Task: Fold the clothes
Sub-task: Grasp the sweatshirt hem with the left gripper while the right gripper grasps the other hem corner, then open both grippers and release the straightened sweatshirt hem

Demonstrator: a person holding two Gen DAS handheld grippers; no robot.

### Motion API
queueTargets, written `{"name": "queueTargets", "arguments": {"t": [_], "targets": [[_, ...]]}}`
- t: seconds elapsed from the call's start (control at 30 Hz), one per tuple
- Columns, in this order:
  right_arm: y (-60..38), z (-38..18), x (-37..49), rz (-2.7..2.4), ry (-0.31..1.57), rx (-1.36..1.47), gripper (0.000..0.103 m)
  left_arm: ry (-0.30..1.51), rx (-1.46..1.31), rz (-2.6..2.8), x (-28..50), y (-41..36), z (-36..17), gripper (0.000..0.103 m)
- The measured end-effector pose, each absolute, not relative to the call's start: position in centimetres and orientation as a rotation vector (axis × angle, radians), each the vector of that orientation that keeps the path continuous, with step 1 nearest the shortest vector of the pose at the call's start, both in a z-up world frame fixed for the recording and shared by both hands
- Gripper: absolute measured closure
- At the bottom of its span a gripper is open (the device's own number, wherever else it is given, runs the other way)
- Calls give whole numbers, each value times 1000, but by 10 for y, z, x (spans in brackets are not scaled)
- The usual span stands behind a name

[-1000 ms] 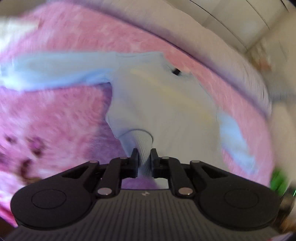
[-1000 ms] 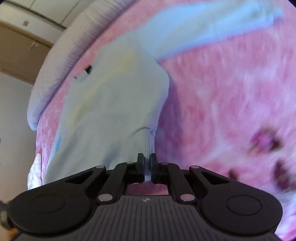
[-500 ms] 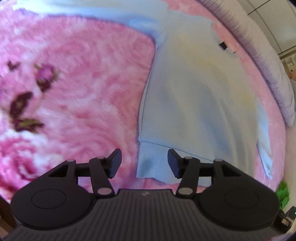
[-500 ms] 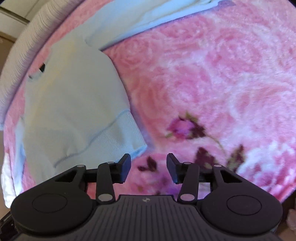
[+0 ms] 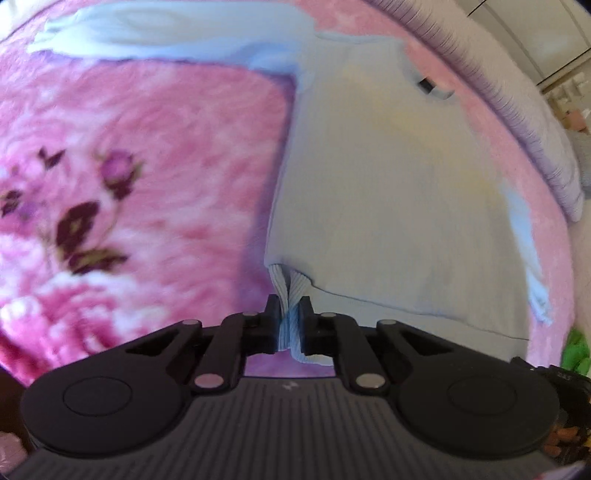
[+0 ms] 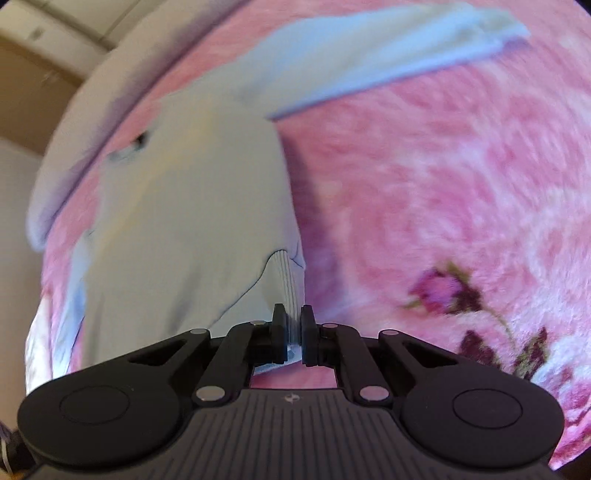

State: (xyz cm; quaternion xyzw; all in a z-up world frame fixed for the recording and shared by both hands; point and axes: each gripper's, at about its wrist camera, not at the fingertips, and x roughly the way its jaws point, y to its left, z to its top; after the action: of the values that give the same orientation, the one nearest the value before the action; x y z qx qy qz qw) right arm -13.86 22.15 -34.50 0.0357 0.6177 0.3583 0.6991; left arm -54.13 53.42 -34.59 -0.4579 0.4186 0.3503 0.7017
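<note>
Left gripper [image 5: 287, 323]: clenched on the ribbed hem [image 5: 290, 286] of the pale blue sweater [image 5: 388, 192], at the bottom centre of the left wrist frame; the cloth bunches into a ridge between the jaws.
Sweater in the left wrist view: lies spread on the pink floral blanket [image 5: 155, 155], filling centre and right; one sleeve [image 5: 166, 33] stretches along the top toward the upper left, the other sleeve [image 5: 524, 236] trails down the right edge.
Right gripper [image 6: 293, 328]: grasping the other hem corner [image 6: 288, 280], bottom centre of the right wrist frame.
Sweater in the right wrist view: body [image 6: 192, 206] at left and centre, a sleeve [image 6: 388, 51] running to the upper right.
Step in hand: both bottom corners are pinched, so this looks like the start of the first fold, or a tug to flatten.
Next move: I judge it calls for lifting both corners together, level, and carrying the hem up toward the collar [image 5: 428, 85].
Hard to make out: both views are motion-blurred; hem between the two grips is partly cut off by the gripper bodies; green object [image 5: 576, 350] at lower right is unidentifiable.
</note>
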Motion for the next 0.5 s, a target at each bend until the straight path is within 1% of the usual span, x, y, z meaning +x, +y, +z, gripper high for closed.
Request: {"name": "queueTargets", "arguments": {"t": [0.07,0.1,0.17,0.2,0.23,0.3,0.37,0.4,0.5], "targets": [[223,-350,-149,786,1388,17,97,989,-1010,778,-533,535,-373,92],[223,-358,-151,741,1399,-9,98,1015,-999,778,-529,534,-383,87],[224,-377,-153,641,1420,-57,92,1016,-917,781,-523,531,-369,84],[227,-374,-154,615,1402,-81,91,1016,-876,783,-520,530,-362,77],[230,-367,-154,596,1377,-105,81,1016,-835,784,-517,528,-355,75],[240,-351,-159,564,1294,-199,64,1015,-753,785,-512,526,-341,76],[249,-333,-166,584,1192,-278,64,1014,-677,779,-505,523,-328,76],[253,-326,-170,613,1148,-294,64,1016,-681,732,-497,524,-330,76],[273,-330,-181,699,1140,-322,66,1098,-660,670,-472,519,-356,73]]}}
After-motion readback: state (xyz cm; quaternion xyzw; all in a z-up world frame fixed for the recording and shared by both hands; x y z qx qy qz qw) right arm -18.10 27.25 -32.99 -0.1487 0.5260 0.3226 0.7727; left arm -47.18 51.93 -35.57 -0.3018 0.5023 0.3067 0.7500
